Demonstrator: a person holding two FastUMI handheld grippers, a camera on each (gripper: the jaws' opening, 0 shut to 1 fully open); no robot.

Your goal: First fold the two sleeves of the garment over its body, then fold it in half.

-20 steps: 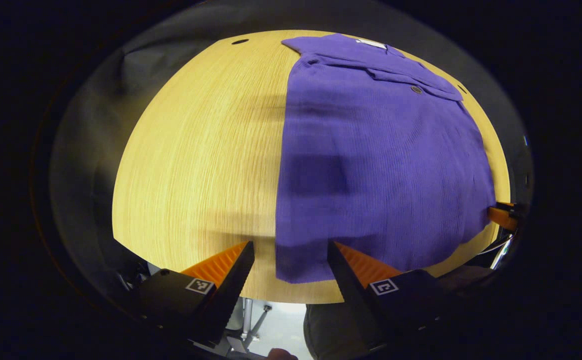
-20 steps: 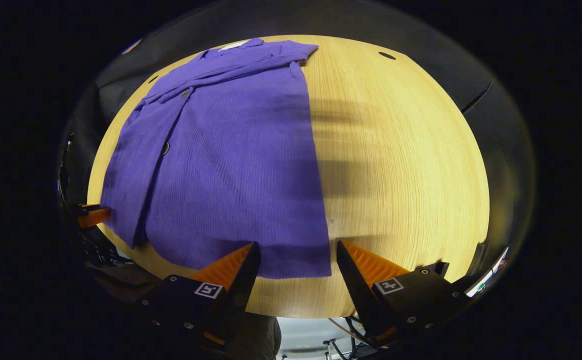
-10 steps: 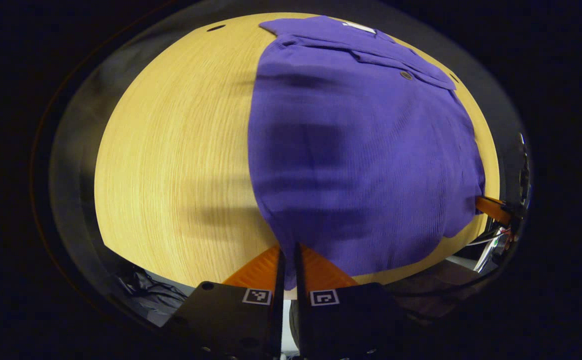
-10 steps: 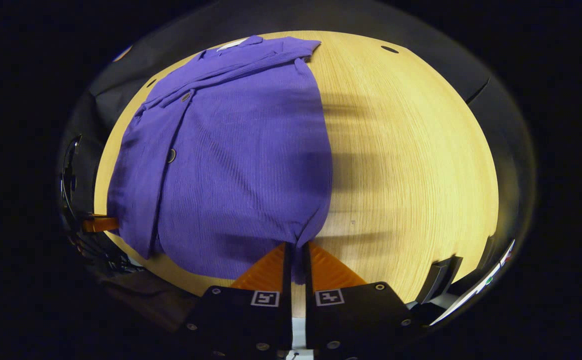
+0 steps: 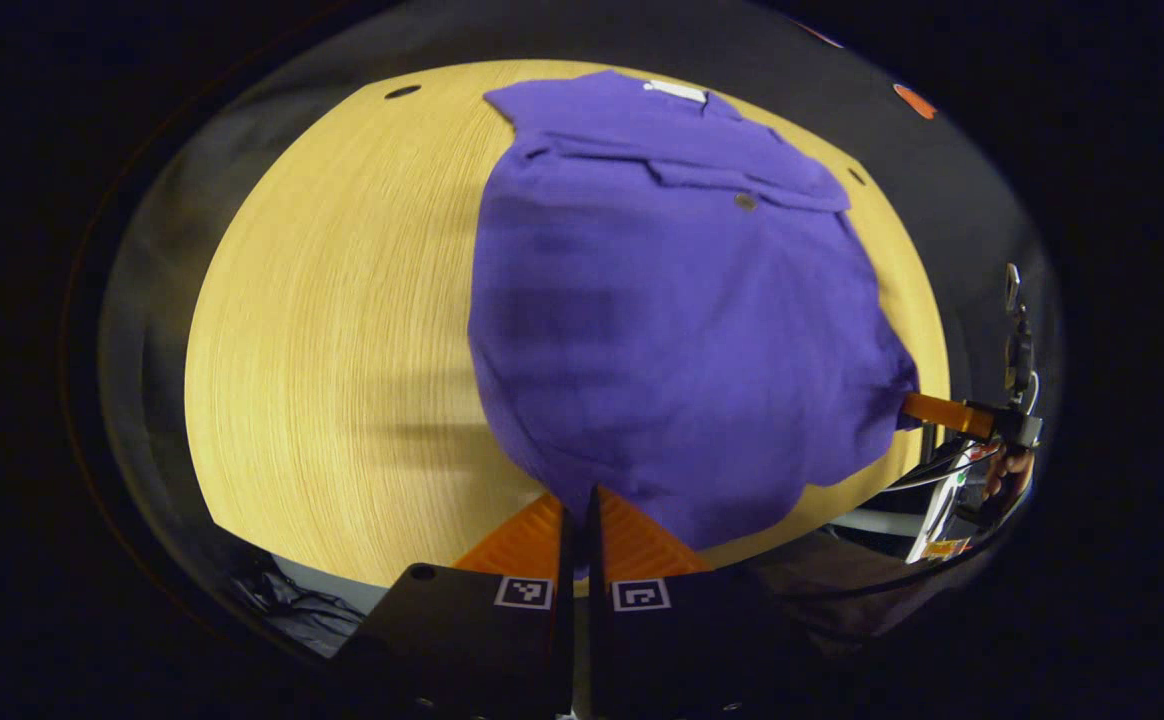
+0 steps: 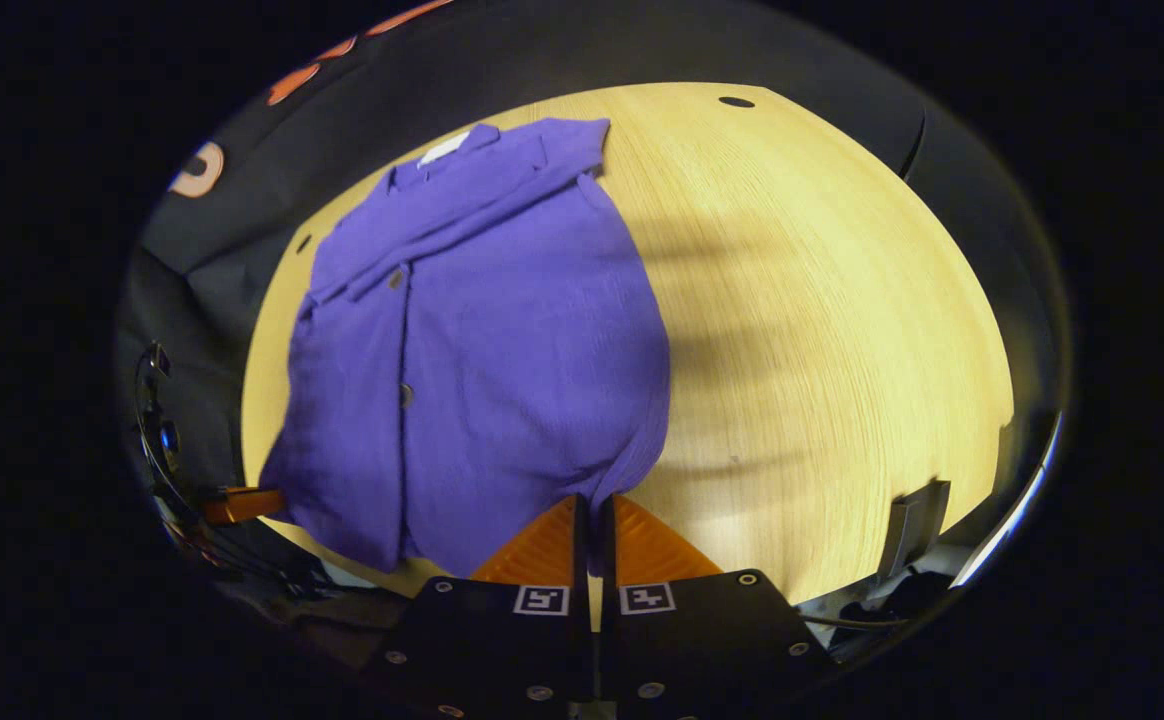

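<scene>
Both claws are clenched on the near hem corners of the purple garment [image 5: 682, 320]: left claw [image 5: 576, 510], right claw [image 6: 594, 515]. Sleeves appear folded over the body; the half-fold is in hand. Next: carry hem toward the collar [image 6: 487, 150], far across the surface [image 6: 822, 320].

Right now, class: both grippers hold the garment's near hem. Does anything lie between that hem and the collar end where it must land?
Nothing visible does. The left gripper and right gripper pinch the purple garment at its hem; its body and the wooden table around it look bare.
</scene>
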